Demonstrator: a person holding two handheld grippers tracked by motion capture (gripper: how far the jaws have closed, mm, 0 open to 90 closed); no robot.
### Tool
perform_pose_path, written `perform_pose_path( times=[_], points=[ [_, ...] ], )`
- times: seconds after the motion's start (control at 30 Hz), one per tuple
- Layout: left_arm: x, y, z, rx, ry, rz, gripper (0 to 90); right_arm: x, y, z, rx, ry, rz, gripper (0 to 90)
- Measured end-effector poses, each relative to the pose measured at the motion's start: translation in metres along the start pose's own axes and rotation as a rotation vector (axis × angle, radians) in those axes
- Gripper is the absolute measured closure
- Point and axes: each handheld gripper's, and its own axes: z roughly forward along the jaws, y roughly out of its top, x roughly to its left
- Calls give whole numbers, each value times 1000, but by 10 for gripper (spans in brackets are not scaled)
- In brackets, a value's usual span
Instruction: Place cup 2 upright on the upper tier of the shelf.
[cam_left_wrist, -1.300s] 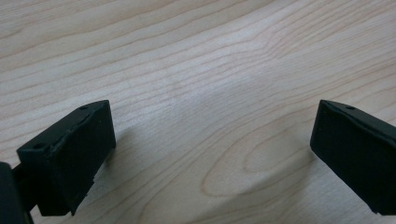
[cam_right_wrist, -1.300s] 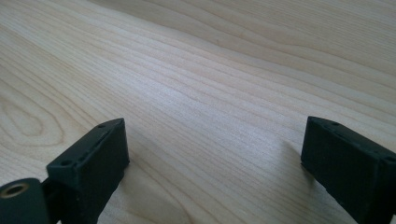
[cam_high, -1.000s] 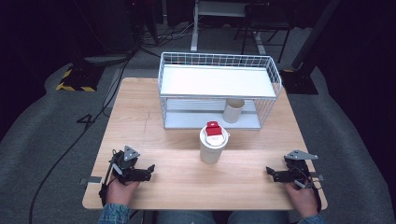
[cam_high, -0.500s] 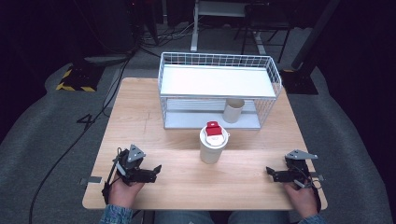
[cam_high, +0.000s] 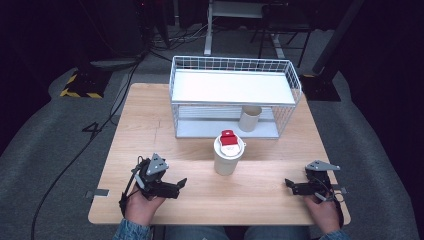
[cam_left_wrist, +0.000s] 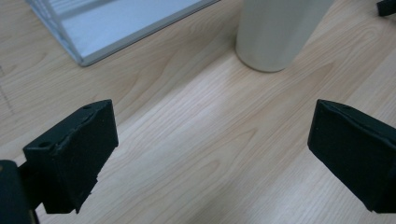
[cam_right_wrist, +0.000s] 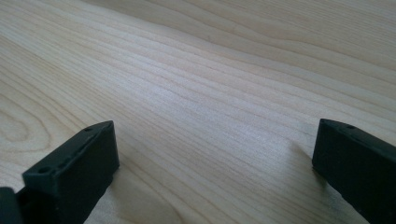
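Note:
A white lidded cup (cam_high: 227, 159) with a red tab (cam_high: 228, 138) on its lid stands upright at the middle of the wooden table (cam_high: 150, 125). In the left gripper view its base (cam_left_wrist: 275, 37) lies ahead and to the right. My left gripper (cam_high: 177, 186) hovers above the table near the front left and points toward the cup, jaws wide apart (cam_left_wrist: 210, 154) with nothing between them. My right gripper (cam_high: 291, 186) rests low at the front right, and its jaws have just been opening. They stand wide (cam_right_wrist: 215, 168) over bare wood.
A white wire rack (cam_high: 235, 75) with a solid top shelf stands at the back of the table; its lower tray (cam_left_wrist: 116, 23) is close behind the cup. A beige cup (cam_high: 249, 118) stands upright inside it at the right. Dark floor with cables surrounds the table.
My left gripper has risen off the table and moved right, toward the cup. The right hand has stayed in place.

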Motion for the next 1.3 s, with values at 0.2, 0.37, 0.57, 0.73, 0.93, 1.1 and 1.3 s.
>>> perform_pose_path(
  times=[0.2,0.37,0.57,0.73,0.93,1.1,1.3],
  points=[
    [-6,10,5,-27,-44,4,23,0,0,0,0,0,0,6],
    [-12,17,11,-68,-84,17,22,0,0,0,0,0,0,6],
    [-16,28,26,-109,-134,34,3,0,0,0,1,0,-1,5],
    [-19,36,39,-142,-172,34,2,0,0,0,0,1,-2,5],
    [-23,44,54,-175,-213,52,0,0,0,0,0,1,-2,5],
    [-26,49,67,-181,-247,58,0,0,0,0,0,1,-2,5],
    [-27,53,85,-164,-261,77,0,0,0,0,0,1,-2,5]
  ],
)
